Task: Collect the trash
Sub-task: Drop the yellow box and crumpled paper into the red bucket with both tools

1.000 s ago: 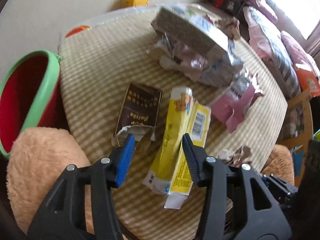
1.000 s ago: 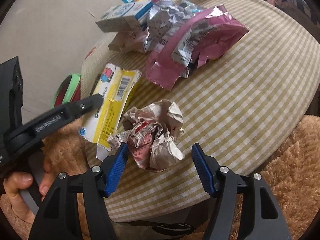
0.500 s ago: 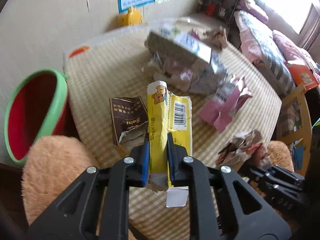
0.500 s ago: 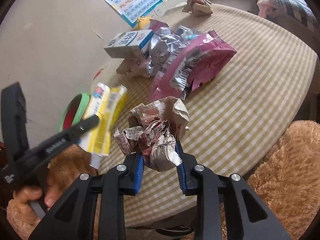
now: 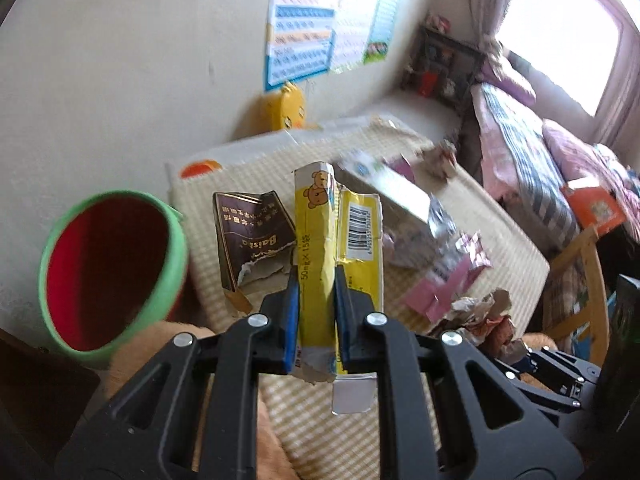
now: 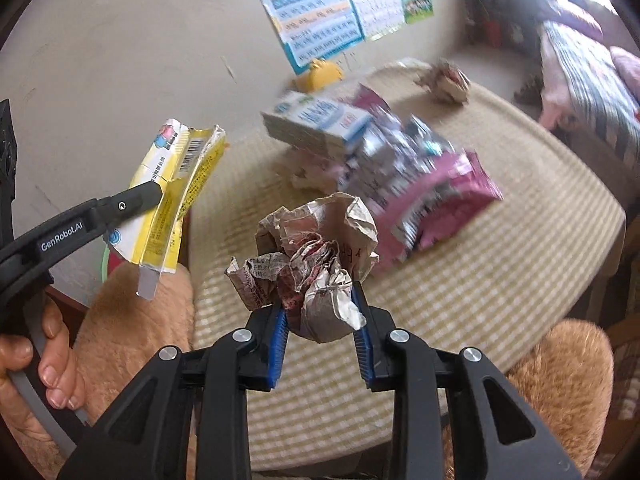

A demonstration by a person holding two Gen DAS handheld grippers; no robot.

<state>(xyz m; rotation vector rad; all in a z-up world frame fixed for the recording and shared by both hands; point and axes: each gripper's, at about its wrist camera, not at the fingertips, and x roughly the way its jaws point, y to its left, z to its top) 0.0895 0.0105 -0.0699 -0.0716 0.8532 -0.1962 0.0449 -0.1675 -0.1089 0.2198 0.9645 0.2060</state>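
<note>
The flattened yellow cardboard carton with a bear print and barcode [image 5: 320, 264] is clamped between the blue pads of the left gripper [image 5: 316, 312] and held clear above the round surface covered in a beige checked cloth [image 5: 332, 432]. The crumpled ball of brown and printed paper [image 6: 316, 264] is pinched in the right gripper [image 6: 322, 340], also lifted off the surface. A torn dark brown paper packet with gold lettering [image 5: 252, 240] is left lying on the surface, just left of the carton. Farther back, a white and blue box [image 6: 316, 120] is piled with a pink foil wrapper [image 6: 448, 200]. A red bin with a green rim [image 5: 108, 272] is seen at the near left, beside the surface.
</note>
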